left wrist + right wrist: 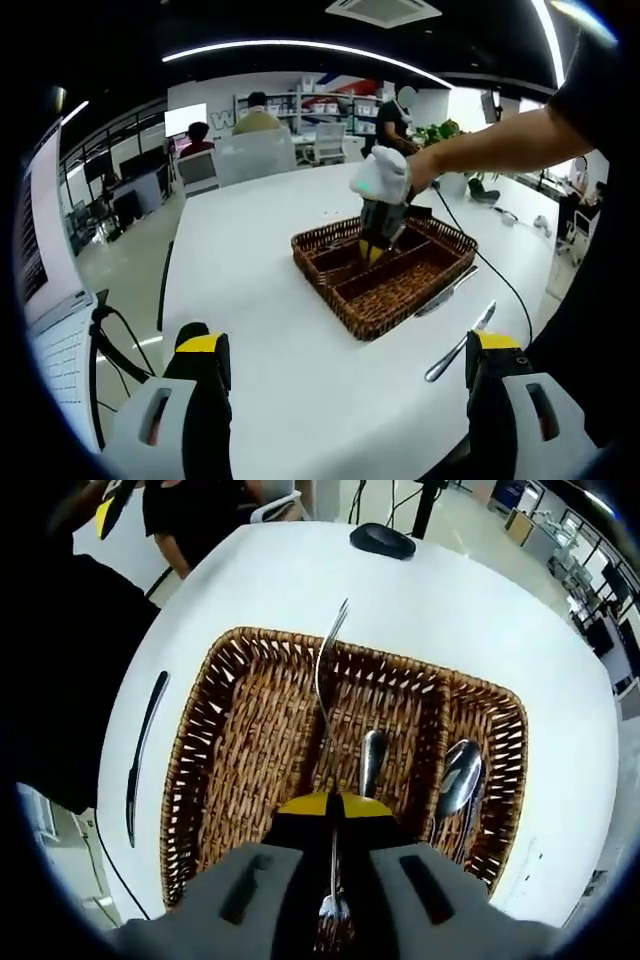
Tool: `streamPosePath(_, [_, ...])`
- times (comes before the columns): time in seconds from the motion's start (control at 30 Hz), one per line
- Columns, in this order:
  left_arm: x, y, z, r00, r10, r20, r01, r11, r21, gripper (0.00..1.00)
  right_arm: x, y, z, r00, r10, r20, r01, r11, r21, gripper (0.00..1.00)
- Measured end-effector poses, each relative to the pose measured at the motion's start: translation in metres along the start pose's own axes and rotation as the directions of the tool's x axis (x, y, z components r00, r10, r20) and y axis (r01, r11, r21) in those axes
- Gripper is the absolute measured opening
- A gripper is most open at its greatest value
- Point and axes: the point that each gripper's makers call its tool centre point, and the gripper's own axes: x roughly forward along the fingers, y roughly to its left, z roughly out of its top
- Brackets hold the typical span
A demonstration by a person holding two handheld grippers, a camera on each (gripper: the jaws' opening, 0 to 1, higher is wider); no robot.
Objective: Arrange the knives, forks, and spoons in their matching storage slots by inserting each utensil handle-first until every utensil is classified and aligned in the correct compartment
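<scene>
With our right gripper (pixel 335 810) pinched shut on a fork (pixel 322 675) over the basket (pixel 215 750), we should lower it straight into the middle slot beyond, while our left gripper (pixel 345 365) waits wide open, empty.

Fork (pixel 322 670) (tines up) over wicker tray (pixel 240 740)

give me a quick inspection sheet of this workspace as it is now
surface: white table, bare around the basket
job's things: wicker basket with three slots; fork held over a divider; spoon in the end slot; knife on the table
clutter: dark object beyond the basket
grippers: right hand-held gripper shut on fork; left hand-held gripper open, empty
cables: black cable
surroundings: office, people seated
</scene>
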Motion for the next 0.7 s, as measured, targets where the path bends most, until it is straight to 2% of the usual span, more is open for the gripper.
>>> streamPosePath(0.3, [0.002, -0.003, 0.001, 1.000, -0.008, 0.000, 0.008, 1.000, 0.005, 1.00, -0.014, -0.007, -0.021, 0.998, -0.048, -0.051, 0.052, 0.995, 0.084, 0.00])
streamPosePath(0.53, [0.004, -0.005, 0.003, 1.000, -0.019, -0.004, 0.019, 1.000, 0.016, 1.00, -0.012, -0.012, -0.043, 0.992, -0.084, -0.090, 0.095, 0.988, 0.125, 0.00])
streamPosePath(0.7, [0.006, -0.007, 0.004, 1.000, -0.024, -0.008, 0.024, 1.000, 0.020, 1.00, -0.008, -0.018, -0.052, 0.982, -0.143, -0.125, 0.161, 0.975, 0.153, 0.00])
